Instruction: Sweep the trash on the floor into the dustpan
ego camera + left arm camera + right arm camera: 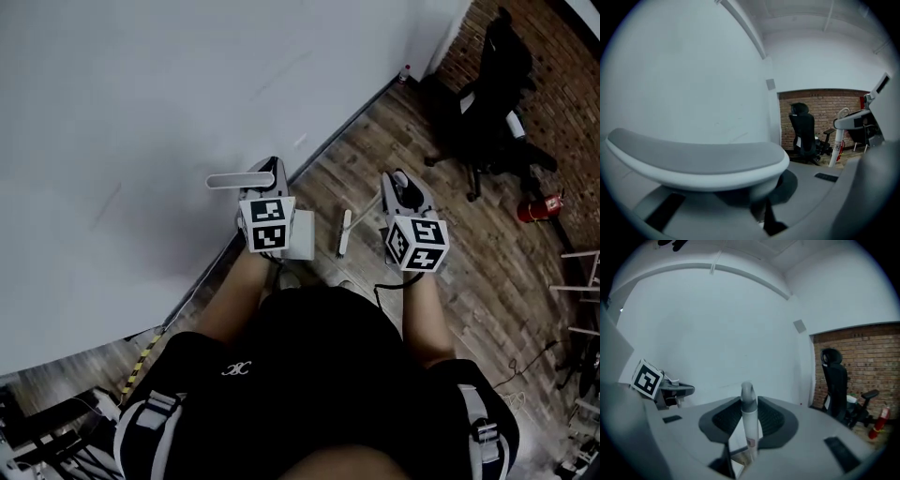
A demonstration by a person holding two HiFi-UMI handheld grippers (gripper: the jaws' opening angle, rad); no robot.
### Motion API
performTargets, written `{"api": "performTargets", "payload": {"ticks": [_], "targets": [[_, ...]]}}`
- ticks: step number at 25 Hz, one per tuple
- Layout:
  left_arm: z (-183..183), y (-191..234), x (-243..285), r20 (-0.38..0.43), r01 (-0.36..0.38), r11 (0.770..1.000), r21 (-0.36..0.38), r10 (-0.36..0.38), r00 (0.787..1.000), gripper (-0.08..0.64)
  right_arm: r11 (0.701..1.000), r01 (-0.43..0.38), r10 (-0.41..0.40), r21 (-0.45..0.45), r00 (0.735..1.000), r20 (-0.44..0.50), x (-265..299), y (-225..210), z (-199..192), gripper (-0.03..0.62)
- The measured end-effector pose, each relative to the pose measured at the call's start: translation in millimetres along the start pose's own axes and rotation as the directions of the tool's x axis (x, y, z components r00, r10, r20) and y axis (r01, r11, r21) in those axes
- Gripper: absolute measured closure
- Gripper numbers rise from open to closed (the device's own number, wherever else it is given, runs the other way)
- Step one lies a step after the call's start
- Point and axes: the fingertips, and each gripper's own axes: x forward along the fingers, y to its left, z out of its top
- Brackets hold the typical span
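Observation:
My right gripper (398,186) is shut on a slim white broom handle (749,420) with a grey tip, which stands upright between the dark pads (776,420). A white bar (345,232) on the wooden floor left of that gripper looks like the broom's lower end. My left gripper (271,178) holds the dustpan by its handle. The grey-white grip bar (240,180) sticks out to the left and fills the left gripper view (693,159). The white dustpan box (299,234) hangs below that gripper. No trash shows in any view.
A white wall (141,112) runs diagonally close in front, meeting the wooden floor (375,131). A black office chair (487,103) and a red fire extinguisher (539,208) stand at the right by a brick wall. Yellow-black tape (139,367) lies at the lower left.

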Motion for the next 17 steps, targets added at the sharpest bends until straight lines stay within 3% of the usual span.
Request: {"api": "performTargets", "payload": {"ticks": [3,9,17], "targets": [[17.0,-9.6,4.5,0.021,0.016,1.000,0.007,-0.016,1.000,0.555,1.000,0.025,-0.025,-0.003,0.999,0.037,-1.0,-7.3,12.2,0.483],[38.9,-58.8,6.3,0.060,0.130,0.991,0.026,-0.131,0.990,0.557,0.999,0.042,-0.043,0.019,0.997,0.066,-11.1,-24.2,15.3,0.483],[75.6,-102.4,22.2,0.068,0.155,0.987,0.035,-0.157,0.985,0.558,0.999,0.037,-0.040,0.034,0.995,0.092,-21.9,-64.0,37.3,0.483]]}}
